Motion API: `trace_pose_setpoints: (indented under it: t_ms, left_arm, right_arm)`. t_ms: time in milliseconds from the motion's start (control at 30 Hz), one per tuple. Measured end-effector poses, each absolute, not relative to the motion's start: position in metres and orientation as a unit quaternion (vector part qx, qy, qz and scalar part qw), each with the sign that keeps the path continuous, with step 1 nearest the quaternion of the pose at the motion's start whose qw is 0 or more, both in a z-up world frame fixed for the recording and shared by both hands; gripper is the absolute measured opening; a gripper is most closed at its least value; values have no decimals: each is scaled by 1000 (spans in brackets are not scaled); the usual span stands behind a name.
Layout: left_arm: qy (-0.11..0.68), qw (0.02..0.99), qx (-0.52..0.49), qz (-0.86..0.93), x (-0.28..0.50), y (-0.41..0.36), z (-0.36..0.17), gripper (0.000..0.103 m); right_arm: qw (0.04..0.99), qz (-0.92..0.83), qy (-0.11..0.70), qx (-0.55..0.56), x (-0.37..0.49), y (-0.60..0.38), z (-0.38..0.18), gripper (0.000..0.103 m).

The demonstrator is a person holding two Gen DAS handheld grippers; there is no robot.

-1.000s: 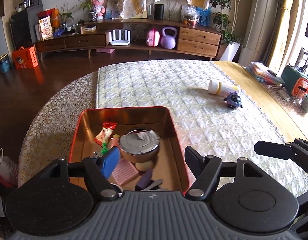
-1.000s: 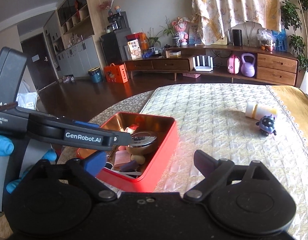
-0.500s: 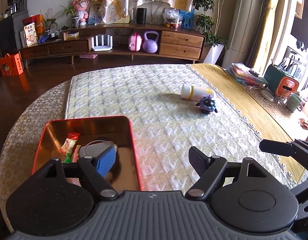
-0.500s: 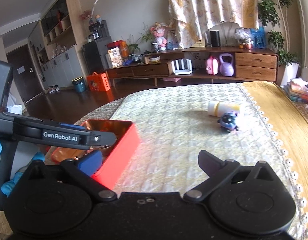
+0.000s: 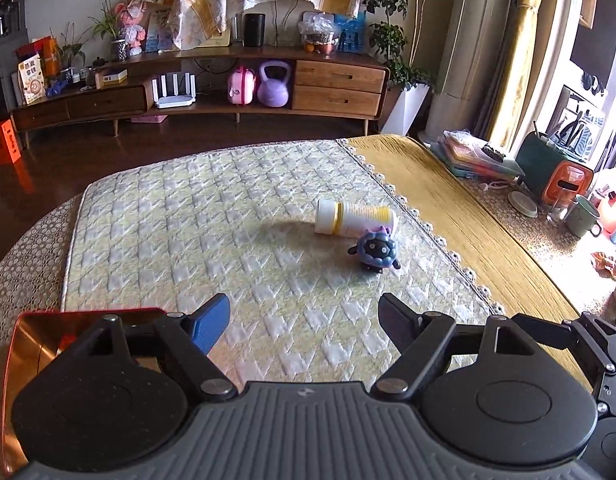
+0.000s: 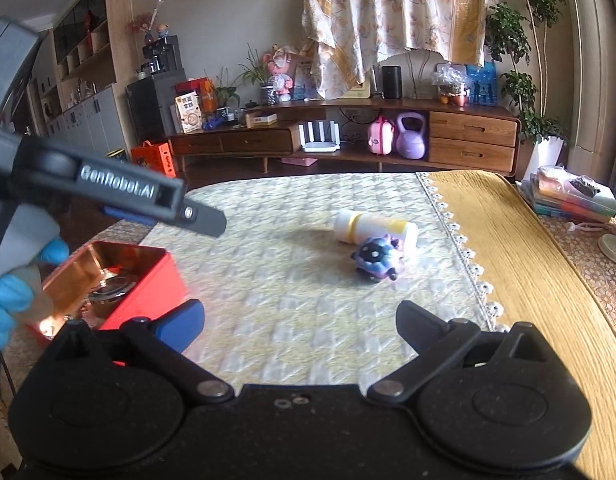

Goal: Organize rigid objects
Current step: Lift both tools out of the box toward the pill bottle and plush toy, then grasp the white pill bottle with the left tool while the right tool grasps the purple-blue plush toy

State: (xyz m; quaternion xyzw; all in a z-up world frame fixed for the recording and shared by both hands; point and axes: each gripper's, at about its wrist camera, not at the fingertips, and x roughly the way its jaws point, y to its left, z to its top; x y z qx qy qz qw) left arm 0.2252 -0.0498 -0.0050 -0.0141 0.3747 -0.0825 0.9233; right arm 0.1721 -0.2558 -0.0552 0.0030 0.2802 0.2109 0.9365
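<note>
A white bottle with a yellow band (image 5: pixel 354 218) (image 6: pixel 374 228) lies on its side on the quilted table cover. A small blue-purple round toy (image 5: pixel 375 251) (image 6: pixel 376 262) stands right in front of it. My left gripper (image 5: pixel 303 318) is open with nothing between its fingers, some way short of the toy. My right gripper (image 6: pixel 299 320) is open and empty too, pointing at the same two objects. The red tin (image 5: pixel 15 352) (image 6: pixel 155 280) with a copper-coloured inside sits at the lower left; a round metal lid (image 6: pixel 113 286) shows inside it.
The left gripper's body (image 6: pixel 119 196), held by a blue-gloved hand (image 6: pixel 7 300), reaches over the tin in the right wrist view. A yellow runner (image 5: pixel 448 208) covers the table's right side. Books (image 5: pixel 472 156), an orange box (image 5: pixel 560 180) and a mug (image 5: pixel 584 216) stand far right.
Both grippers have swung right, away from the tin and toward the bottle and toy. The tin has slid to the lower left of both views. Both jaws have spread a little wider.
</note>
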Motion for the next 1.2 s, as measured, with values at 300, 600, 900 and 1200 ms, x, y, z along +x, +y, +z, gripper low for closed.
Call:
trace_pose_setpoints:
  t_ms: [300,600,900,1200]
  left_arm:
    - [395,915,-9,-85,290,-80,-10,81]
    - [429,899,-20,-91,348,-99,-25,81]
    - [447,887,3,-119,406,-122,-44,81]
    - [447,857,84,-241,436,-140,-66,81]
  right_arm:
    - [939,201,278,-17,218,-261,-71,100]
    - [936,208,282,-29,273,-260,-95,95]
    - [927,229,293,-36,306,-261,-114,93]
    - [917,255,306,-21,328,-264,-125,91]
